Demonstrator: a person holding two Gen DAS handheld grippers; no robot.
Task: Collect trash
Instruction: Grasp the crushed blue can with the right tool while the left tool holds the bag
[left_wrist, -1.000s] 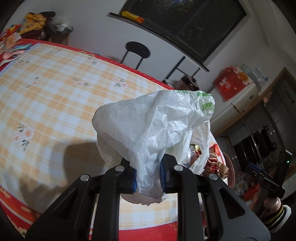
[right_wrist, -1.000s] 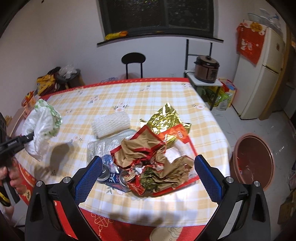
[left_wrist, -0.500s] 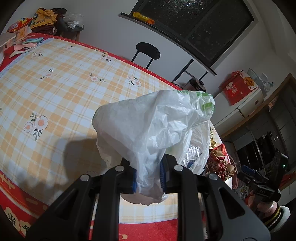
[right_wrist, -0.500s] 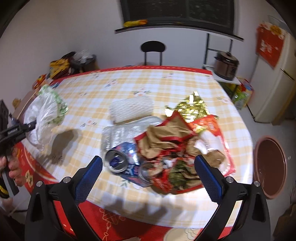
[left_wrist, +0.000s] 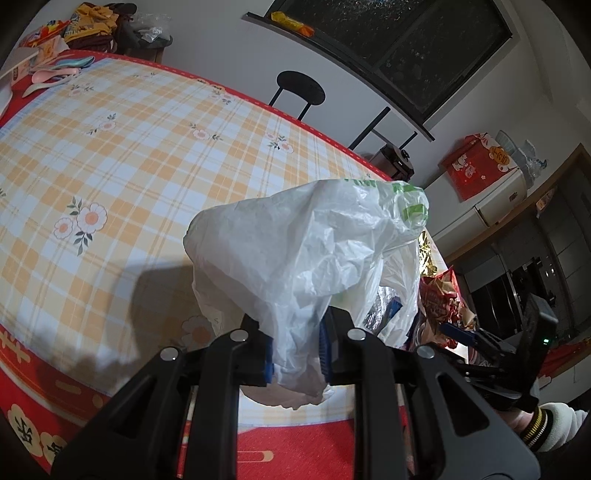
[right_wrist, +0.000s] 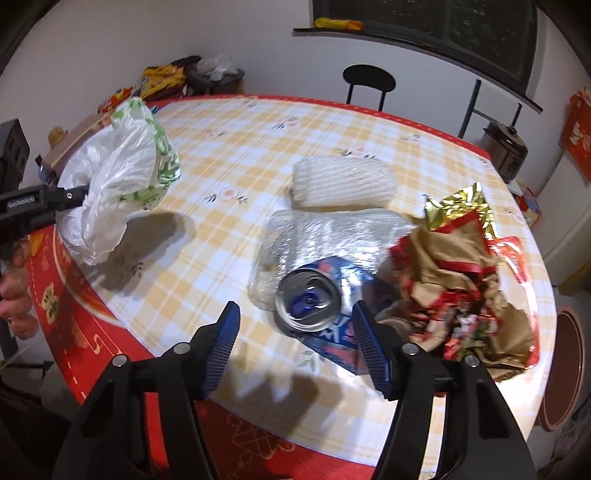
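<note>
On the round table (right_wrist: 229, 155), which wears one orange-and-white checked cloth with a red border, my two grippers work at its near edge. My left gripper (left_wrist: 295, 350) is clenched on one crumpled white plastic bag (left_wrist: 306, 254) with green print; the bag's gathered neck is pinched between the blue pads and the rest billows above the fingers, over the table's near left part. In the right wrist view that same bag (right_wrist: 122, 173) hangs at the table's left rim, casting one shadow on the cloth.

My right gripper (right_wrist: 295, 343) has its jaws partly apart and they have just been closing. One crushed blue and silver drink can (right_wrist: 314, 306) lies on its side on the table's near middle, its open top facing the camera. The can sits between the two blue pads, but I cannot see either pad pressing on it.

Around the can I count four more pieces of trash on the table: one clear crinkled plastic wrap (right_wrist: 332, 236) just behind it and partly under it, one white foam netting sleeve (right_wrist: 343, 181) farther back, one red and brown torn wrapper heap (right_wrist: 461, 288) touching the can's right side, and one gold foil piece (right_wrist: 458, 203) at that heap's far end.

Beyond the table's far edge stands one black chair (right_wrist: 369, 81).
</note>
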